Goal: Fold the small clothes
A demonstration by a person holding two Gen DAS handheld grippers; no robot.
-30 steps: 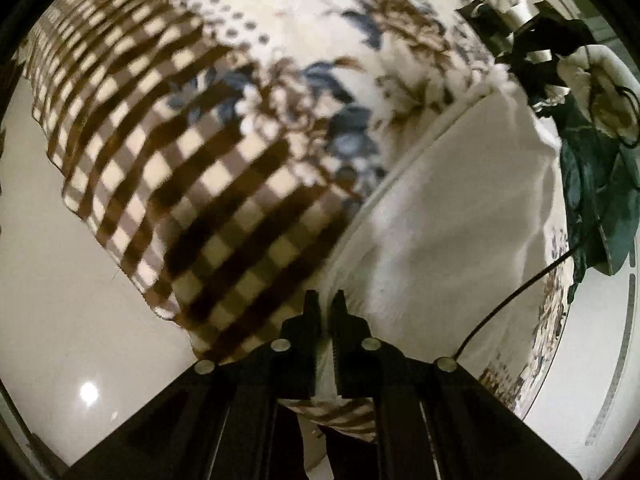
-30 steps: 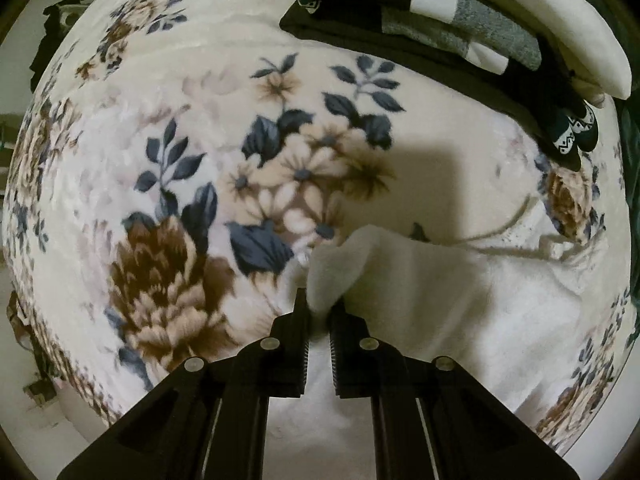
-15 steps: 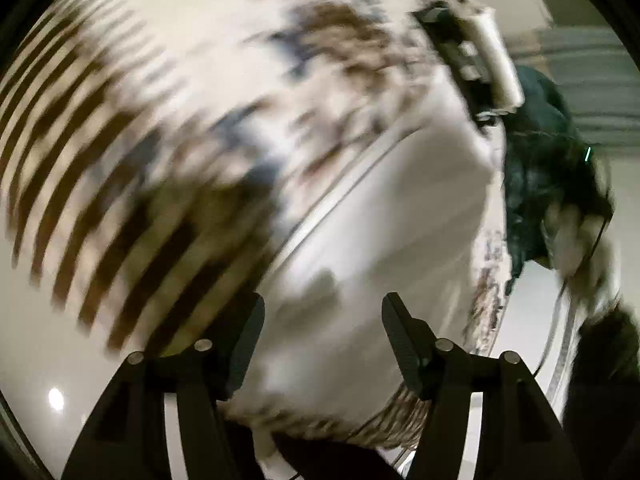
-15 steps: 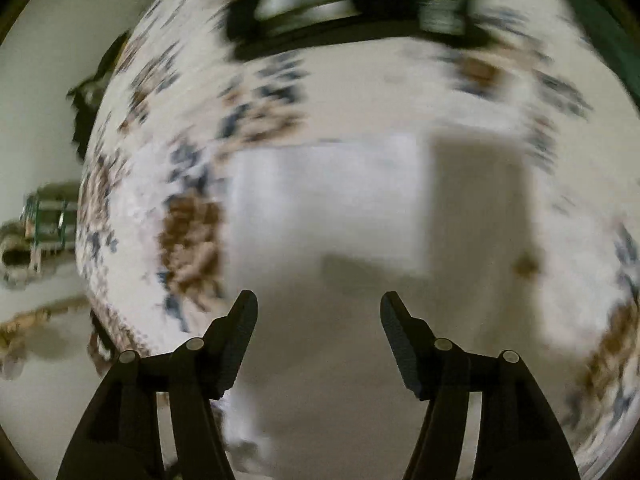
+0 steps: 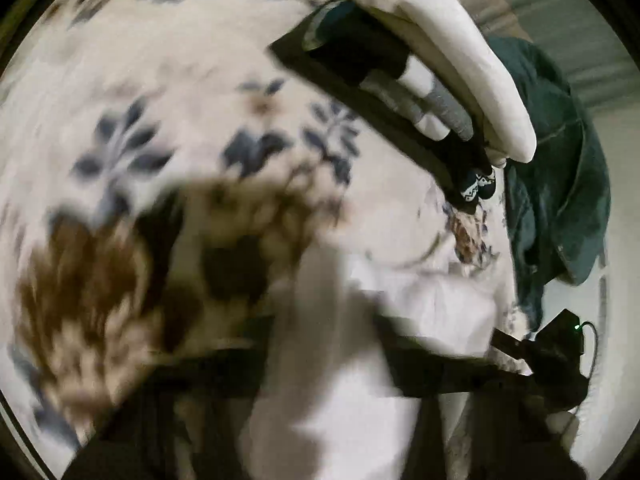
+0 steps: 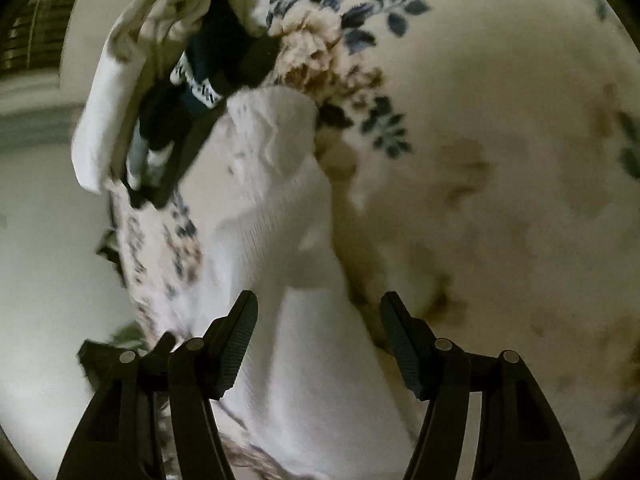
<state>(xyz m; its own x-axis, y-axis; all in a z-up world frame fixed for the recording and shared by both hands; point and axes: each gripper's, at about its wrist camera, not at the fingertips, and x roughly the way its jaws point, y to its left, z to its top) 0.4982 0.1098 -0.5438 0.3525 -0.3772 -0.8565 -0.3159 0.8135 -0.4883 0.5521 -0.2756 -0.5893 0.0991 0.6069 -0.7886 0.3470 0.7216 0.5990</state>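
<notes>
The right gripper [image 6: 318, 334] stands with its jaws apart, having just been closing a little, and the white cloth [image 6: 288, 216] lies between them untouched by either pad; the left gripper [image 5: 320, 360] is smeared by blur, its jaws read as shut, and white cloth [image 5: 320, 400] streams across where the tips should be, though whether they pinch it I cannot tell; the cloth lies on the floral blanket [image 6: 500, 100], one end raised into a peak close to the stack of folded things [image 5: 420, 92]; to fold well, I judge, the right jaws should close on the near edge only, both hands should carry the edges level so the halves meet squarely, then press the crease flat before letting go; dragging risks rucking the blanket; no brand, label or writing is legible, only a woven pattern on dark socks [image 5: 478, 188].
</notes>
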